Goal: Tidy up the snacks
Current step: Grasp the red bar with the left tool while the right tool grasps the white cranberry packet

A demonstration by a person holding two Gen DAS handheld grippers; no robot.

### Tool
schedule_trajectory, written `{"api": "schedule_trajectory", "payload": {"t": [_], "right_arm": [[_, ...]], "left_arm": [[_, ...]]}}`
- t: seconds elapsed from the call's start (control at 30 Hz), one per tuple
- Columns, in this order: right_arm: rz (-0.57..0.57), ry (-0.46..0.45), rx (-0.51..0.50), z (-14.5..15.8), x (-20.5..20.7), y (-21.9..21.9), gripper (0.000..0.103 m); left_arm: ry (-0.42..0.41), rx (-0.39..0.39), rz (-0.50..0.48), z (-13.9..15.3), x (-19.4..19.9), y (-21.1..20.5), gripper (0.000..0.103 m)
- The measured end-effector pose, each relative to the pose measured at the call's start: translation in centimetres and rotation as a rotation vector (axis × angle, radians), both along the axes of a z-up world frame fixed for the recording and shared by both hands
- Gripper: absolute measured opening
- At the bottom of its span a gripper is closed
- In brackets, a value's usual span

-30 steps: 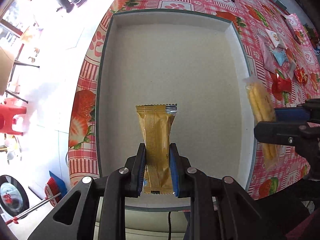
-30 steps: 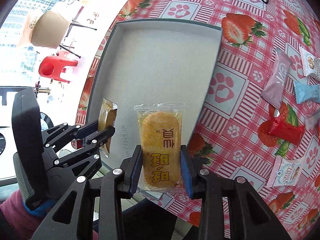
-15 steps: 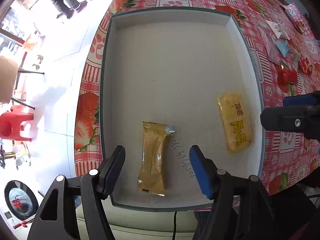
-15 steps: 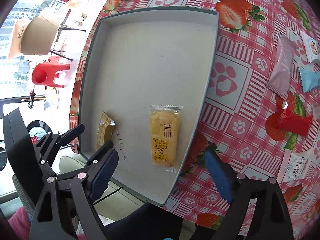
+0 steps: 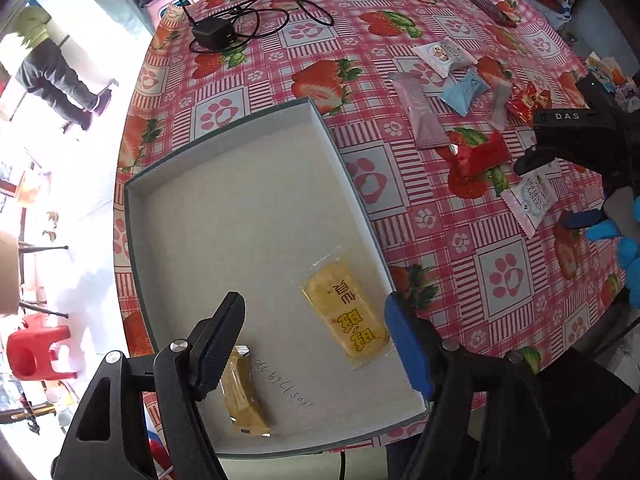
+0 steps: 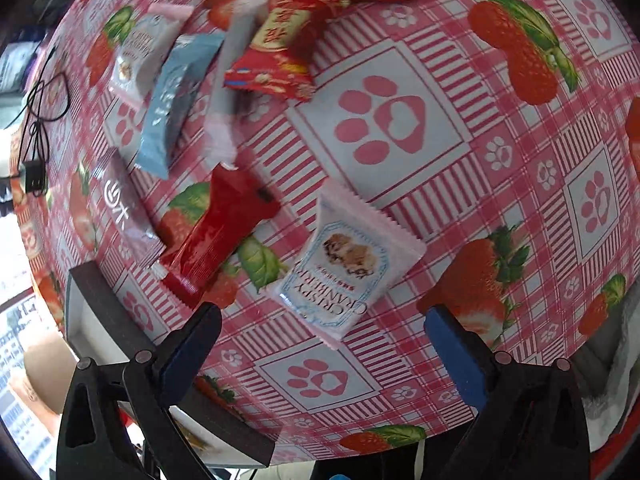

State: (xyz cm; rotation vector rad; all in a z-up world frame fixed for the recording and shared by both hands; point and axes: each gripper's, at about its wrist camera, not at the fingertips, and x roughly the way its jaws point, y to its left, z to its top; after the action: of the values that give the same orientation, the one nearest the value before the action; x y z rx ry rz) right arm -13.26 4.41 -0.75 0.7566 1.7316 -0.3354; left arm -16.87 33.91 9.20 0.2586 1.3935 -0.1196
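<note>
A yellow rice-cracker packet (image 5: 348, 320) and a gold-brown packet (image 5: 242, 396) lie flat in the grey tray (image 5: 248, 184). My left gripper (image 5: 316, 344) hovers above them with its jaws opening, gripping nothing; its left finger hides part of the gold-brown packet. My right gripper (image 6: 322, 340) points down at the strawberry tablecloth, jaws opening wide and empty. A white cranberry packet (image 6: 348, 264) lies just beyond its fingertips, with a red packet (image 6: 216, 232) to the left of that. In the left wrist view the right gripper (image 5: 556, 190) hangs over the same white packet (image 5: 530, 200).
More loose snacks lie on the cloth: a light blue packet (image 6: 172, 108), a mauve packet (image 5: 424, 116) and red packets (image 6: 280, 44). A black charger with cable (image 5: 212, 34) sits at the table's far side. The tray corner (image 6: 92, 292) is left of the right gripper. A blue-gloved hand (image 5: 624, 240) holds it.
Both grippers opened and let go of their packets, which now lie in the tray. The right gripper swung away to the right over the loose snacks. The left gripper rose and rolled.
</note>
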Motion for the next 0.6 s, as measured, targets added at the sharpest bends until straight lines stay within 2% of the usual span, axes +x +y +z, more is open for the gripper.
{"api": "schedule_trajectory", "payload": {"t": [0.1,0.2,0.27,0.33,0.37,0.43,0.6], "right_arm": [[-0.054,-0.008,0.032,-1.1,0.5,-1.0,0.103],[-0.006,-0.005,0.014,-1.8,1.1,-0.8,0.103],[0.060,-0.005,-0.018,-1.5,1.2,-0.3,0.093],[0.130,-0.009,-0.047,-1.0,0.9,0.0,0.073],[0.166,-0.012,-0.057,-0.7,0.5,0.4,0.067],[0.251,-0.024,-0.067,-0.3,-0.4,0.5,0.042],[0.384,-0.061,-0.104,-0.3,-3.9,-2.4,0.042]], "left_arm": [[0.004,0.011,-0.049,0.1,0.2,-1.7,0.077],[0.007,0.011,-0.087,0.0,0.6,-3.2,0.077],[0.002,0.014,-0.121,0.1,1.0,-4.6,0.077],[-0.004,0.013,-0.158,0.0,1.4,-6.1,0.078],[-0.004,0.009,-0.177,-0.1,1.7,-7.0,0.078],[-0.007,0.007,-0.220,-0.5,2.4,-8.9,0.078],[-0.018,0.042,-0.330,-2.5,4.5,-14.2,0.078]]}}
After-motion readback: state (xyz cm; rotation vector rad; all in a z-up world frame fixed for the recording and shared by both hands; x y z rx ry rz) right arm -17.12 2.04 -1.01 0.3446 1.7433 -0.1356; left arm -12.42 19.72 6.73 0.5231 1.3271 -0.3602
